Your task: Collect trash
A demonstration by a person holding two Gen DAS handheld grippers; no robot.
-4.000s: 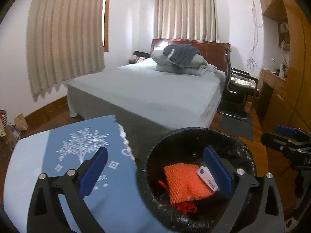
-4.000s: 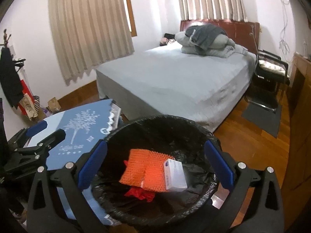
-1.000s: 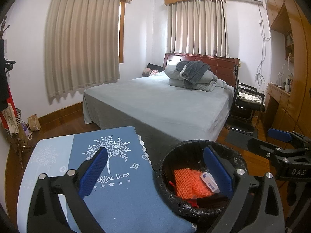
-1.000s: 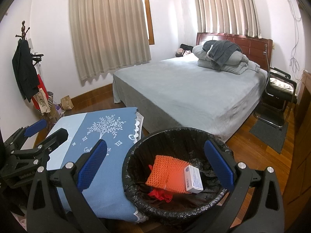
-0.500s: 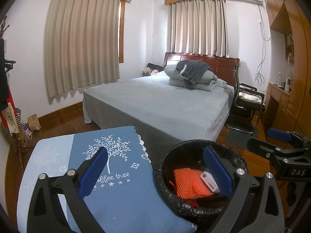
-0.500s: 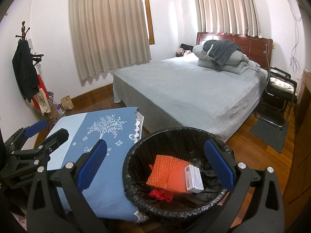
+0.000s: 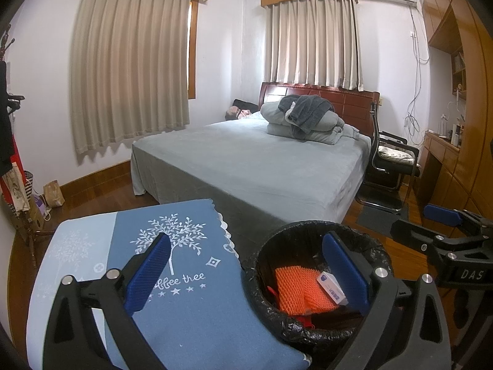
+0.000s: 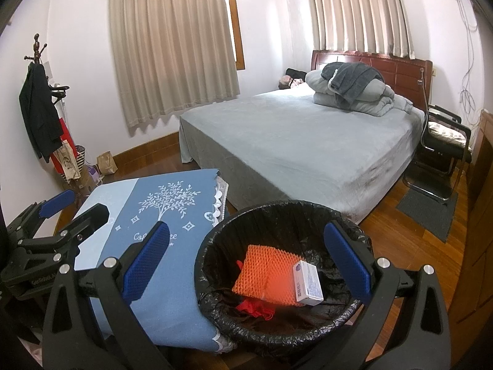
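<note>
Both the left gripper [image 7: 246,271] and the right gripper [image 8: 246,257] hang spread wide with nothing between their blue pads, above a round bin lined with a black plastic bag [image 8: 311,215]. Inside it lie 3 bits of trash: an orange foam net [image 8: 265,273], a small white carton [image 8: 308,283] resting on the net, and a red scrap [image 8: 255,306]. Just beside the bin stands a table under a blue cloth printed with a white tree [image 7: 185,277], and a large bed with a grey cover [image 7: 262,166] fills the room beyond, a black chair [image 7: 391,160] at its side.

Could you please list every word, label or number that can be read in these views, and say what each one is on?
"ffee tree": blue tablecloth, its first letters hidden behind a tong finger.
"DAS": body of the right tongs, the rest cut off.
"GenRoboLA": body of the left tongs, partly hidden.
Print on the small white box in the bin: too small to read.
</note>
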